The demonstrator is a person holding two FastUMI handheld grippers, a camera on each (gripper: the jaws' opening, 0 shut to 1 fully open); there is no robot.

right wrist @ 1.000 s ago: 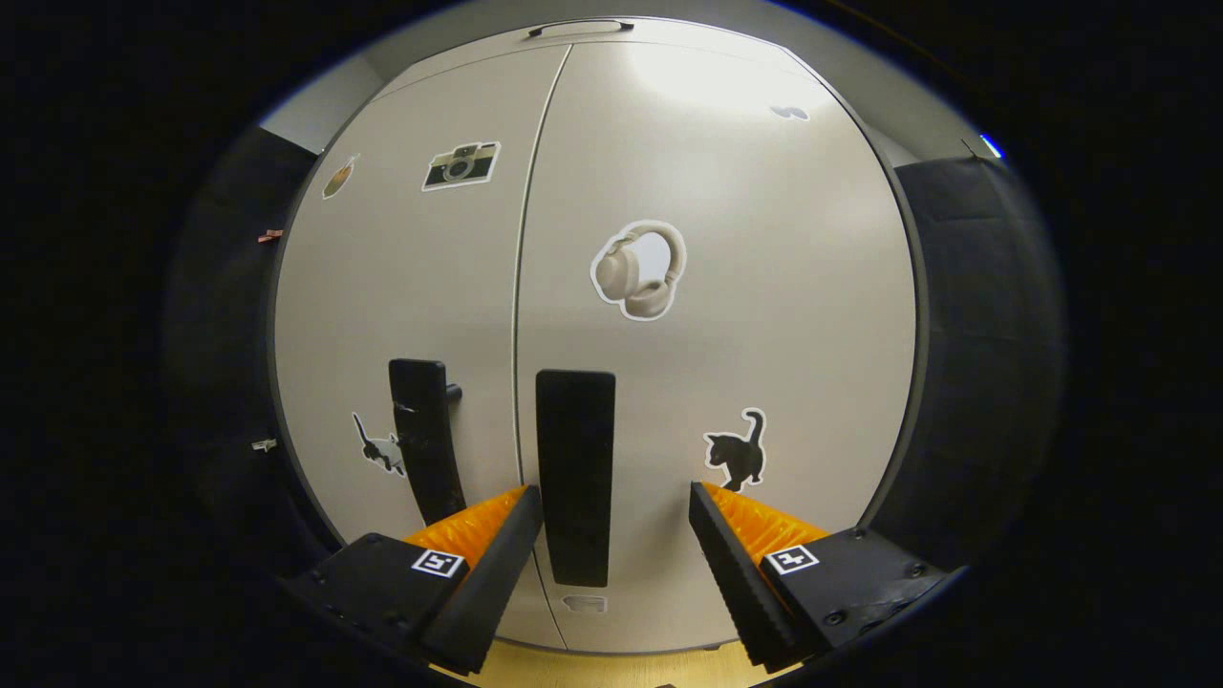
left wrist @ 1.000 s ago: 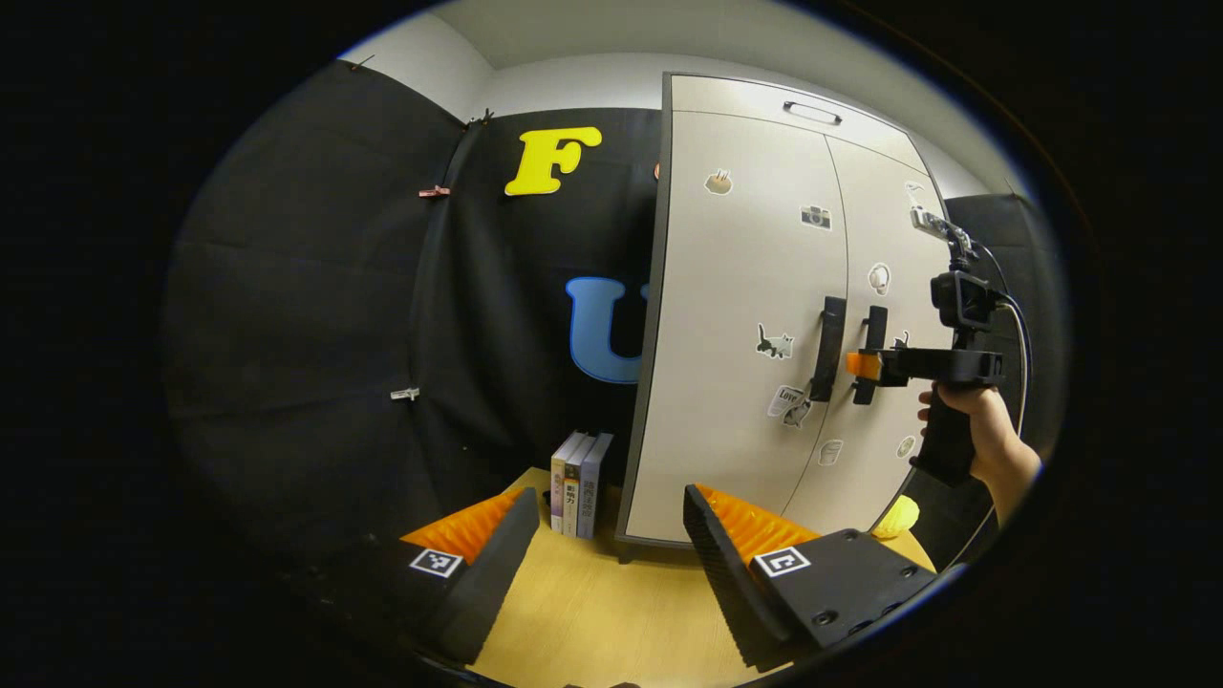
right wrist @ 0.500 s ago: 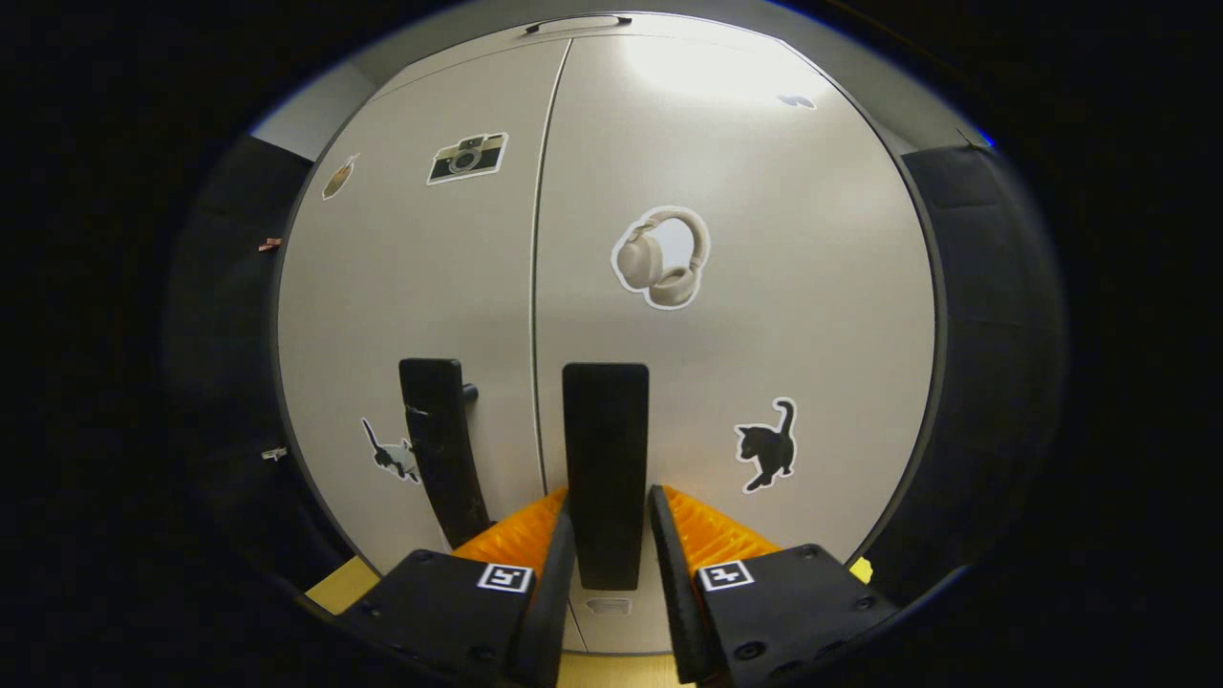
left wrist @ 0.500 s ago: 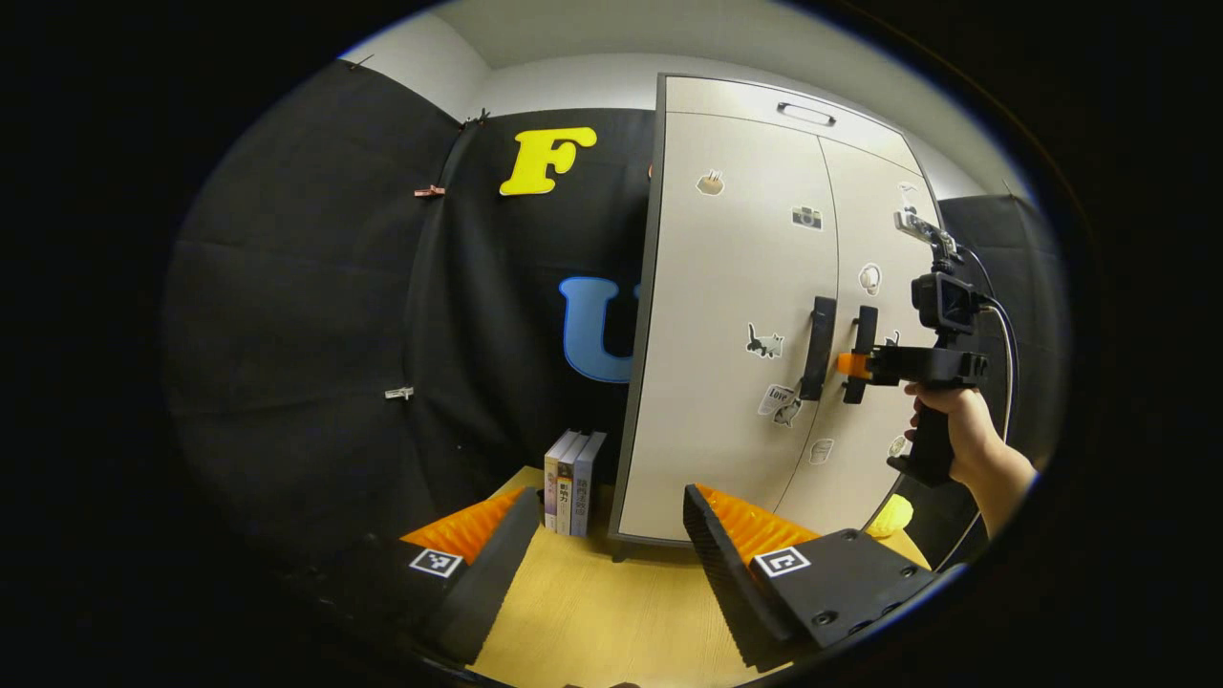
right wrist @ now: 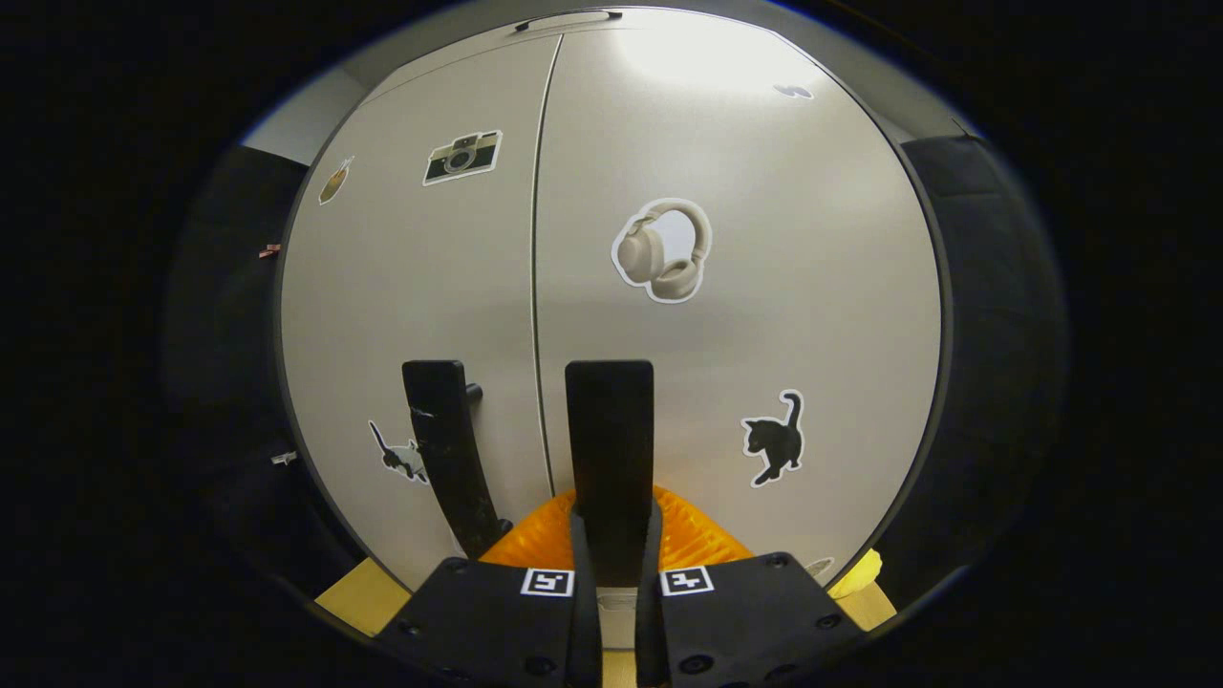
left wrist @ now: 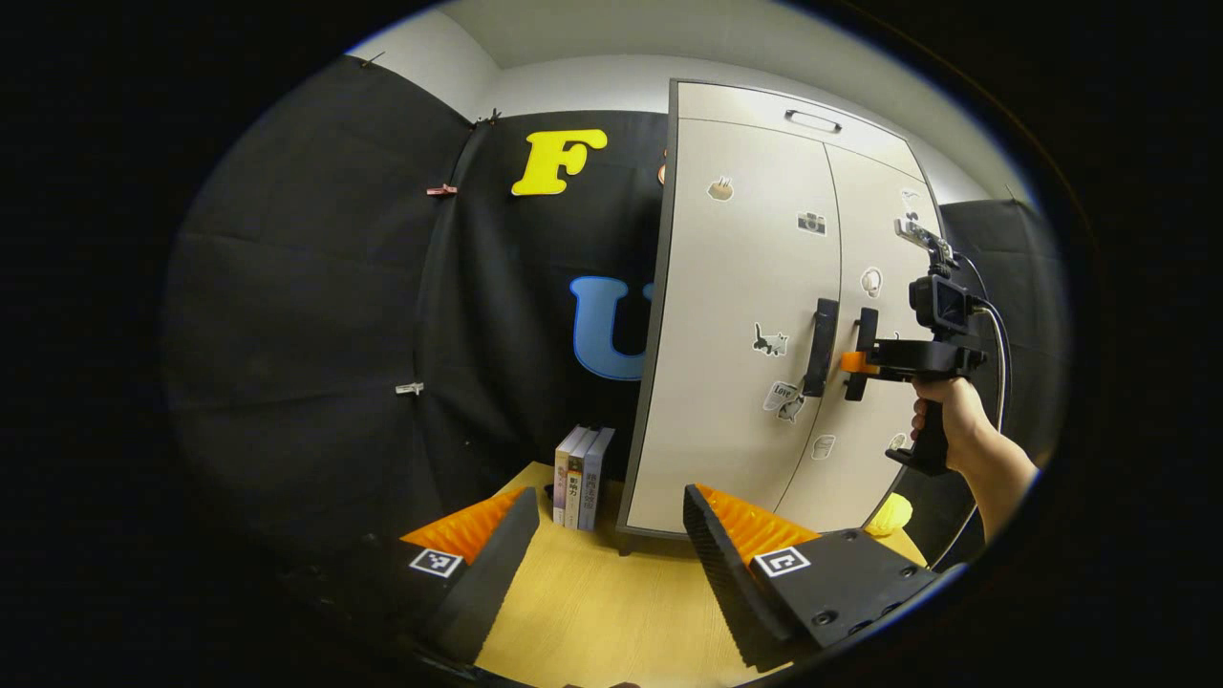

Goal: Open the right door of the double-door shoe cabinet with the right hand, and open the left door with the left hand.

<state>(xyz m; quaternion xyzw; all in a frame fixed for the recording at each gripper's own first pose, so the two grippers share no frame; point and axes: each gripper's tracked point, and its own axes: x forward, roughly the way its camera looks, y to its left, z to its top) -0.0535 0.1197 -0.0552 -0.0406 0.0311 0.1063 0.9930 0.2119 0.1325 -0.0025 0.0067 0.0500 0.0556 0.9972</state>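
We see the shoe cabinet (right wrist: 764,287) standing upright on the wooden table (left wrist: 592,612), both of its pale doors shut flush with each other. The right door's handle (right wrist: 610,449), a black vertical bar just right of the cabinet's centre seam, sits between the two fingers of our right gripper (right wrist: 613,564), which have closed onto its lower part from either side. The left door's handle (right wrist: 444,449), just left of the seam, is free. In the left gripper view, a hand (left wrist: 946,416) holds that right gripper level against the cabinet's front at handle height.

Our left gripper (left wrist: 607,549) hovers above the table, well away from the cabinet front, its fingers spread wide with nothing between them. A few books (left wrist: 581,478) stand upright on the table just beside the cabinet's left lower corner, and a small yellow object (left wrist: 889,516) lies near its right lower corner.
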